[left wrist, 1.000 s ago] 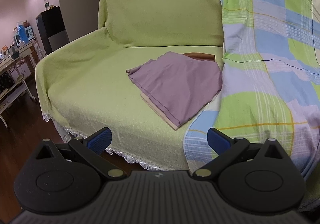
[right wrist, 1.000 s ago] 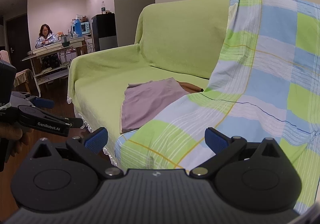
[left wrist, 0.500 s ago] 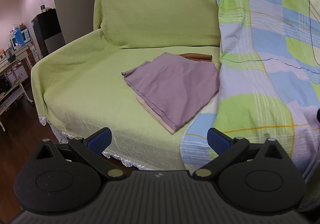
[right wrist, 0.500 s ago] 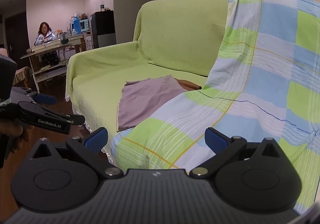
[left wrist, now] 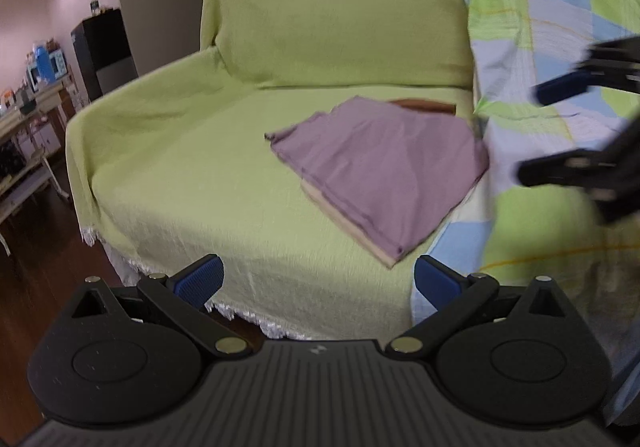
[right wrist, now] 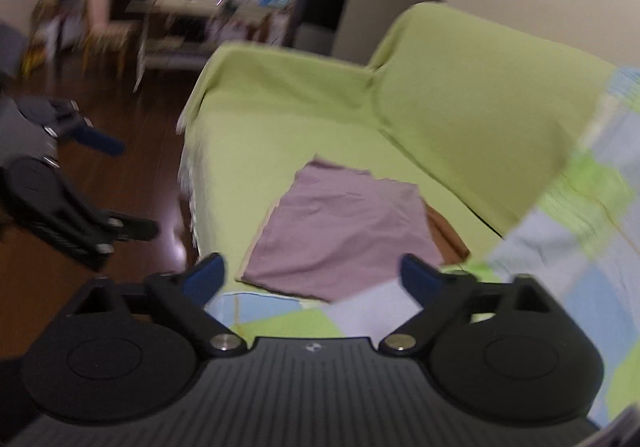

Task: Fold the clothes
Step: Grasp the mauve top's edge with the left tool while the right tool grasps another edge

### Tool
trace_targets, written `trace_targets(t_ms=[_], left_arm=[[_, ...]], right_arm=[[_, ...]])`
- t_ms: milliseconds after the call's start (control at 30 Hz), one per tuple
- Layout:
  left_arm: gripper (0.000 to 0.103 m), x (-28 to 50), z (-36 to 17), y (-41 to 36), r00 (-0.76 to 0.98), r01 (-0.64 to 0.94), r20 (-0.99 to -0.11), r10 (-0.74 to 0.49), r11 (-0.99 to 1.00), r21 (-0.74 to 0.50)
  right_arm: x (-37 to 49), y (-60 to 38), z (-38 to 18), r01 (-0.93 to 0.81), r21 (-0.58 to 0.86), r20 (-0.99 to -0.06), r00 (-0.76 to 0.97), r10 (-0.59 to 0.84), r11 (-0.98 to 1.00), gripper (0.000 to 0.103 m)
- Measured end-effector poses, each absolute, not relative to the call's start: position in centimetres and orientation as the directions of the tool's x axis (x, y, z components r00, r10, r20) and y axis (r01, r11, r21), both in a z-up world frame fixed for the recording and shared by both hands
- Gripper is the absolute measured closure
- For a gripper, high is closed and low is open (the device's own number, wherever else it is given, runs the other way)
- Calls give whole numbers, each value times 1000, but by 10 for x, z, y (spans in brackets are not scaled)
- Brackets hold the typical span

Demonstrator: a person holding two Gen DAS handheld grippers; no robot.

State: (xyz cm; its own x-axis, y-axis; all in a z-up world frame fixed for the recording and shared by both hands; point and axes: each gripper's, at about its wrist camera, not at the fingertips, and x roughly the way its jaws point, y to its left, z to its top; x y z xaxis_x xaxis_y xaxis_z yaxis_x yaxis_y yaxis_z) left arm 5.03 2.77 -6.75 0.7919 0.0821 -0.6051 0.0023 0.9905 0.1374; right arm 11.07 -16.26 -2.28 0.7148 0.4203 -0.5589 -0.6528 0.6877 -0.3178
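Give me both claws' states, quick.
Left claw: open, holding nothing.
Right claw: open, holding nothing, above the purple garment.

Green-covered sofa (left wrist: 192, 175); on its seat, folded purple cloth (left wrist: 384, 167) stack; beside it, draped checkered sheet (left wrist: 552, 47)

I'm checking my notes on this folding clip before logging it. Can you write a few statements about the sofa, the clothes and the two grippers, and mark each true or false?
1. The purple garment lies folded on the green sofa. True.
2. The left gripper is shut on the purple garment. False: it is open, holding nothing.
3. A checked sheet drapes over one side of the sofa. True.
4. The right gripper grips the checked sheet. False: its fingers are open and empty.
5. A brown garment peeks out behind the purple one. True.
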Motion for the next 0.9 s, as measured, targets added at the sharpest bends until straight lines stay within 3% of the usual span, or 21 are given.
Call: trace_targets(t_ms=[100,133,200,500,567,600,767,900], left_arm=[[1,59,-80,37,778,-6,-622,90,991,135],[1,62,-85,41,773,-9,-628,93,991,135],[1,68,-93,47,764,-15,-638,99,991,136],[1,88,-112,53,750,-26,-654,99,992,120],[1,90,-114,51,751,-17,-654,92,993,120],[1,89,-115,50,751,-9,-654,88,992,123],[1,101,-116,40,762,47,-645,66,987,156],[1,102,-107,29,806,137,-592,20,966,219]], right_arm=[[127,-128,-50,-702,-390,-624,677,389,596,38],[131,-118,-58,-712,-442,-632,678,374,546,46],[137,-102,-73,-730,-516,-653,674,347,447,54],[140,-72,-126,-810,-564,-748,584,316,161,55],[148,-73,-128,-820,-544,-752,571,331,179,78],[150,-76,-126,-818,-538,-743,574,345,201,103],[150,-95,-108,-828,-480,-715,561,418,290,103],[145,-127,-58,-806,-394,-633,587,506,441,103]])
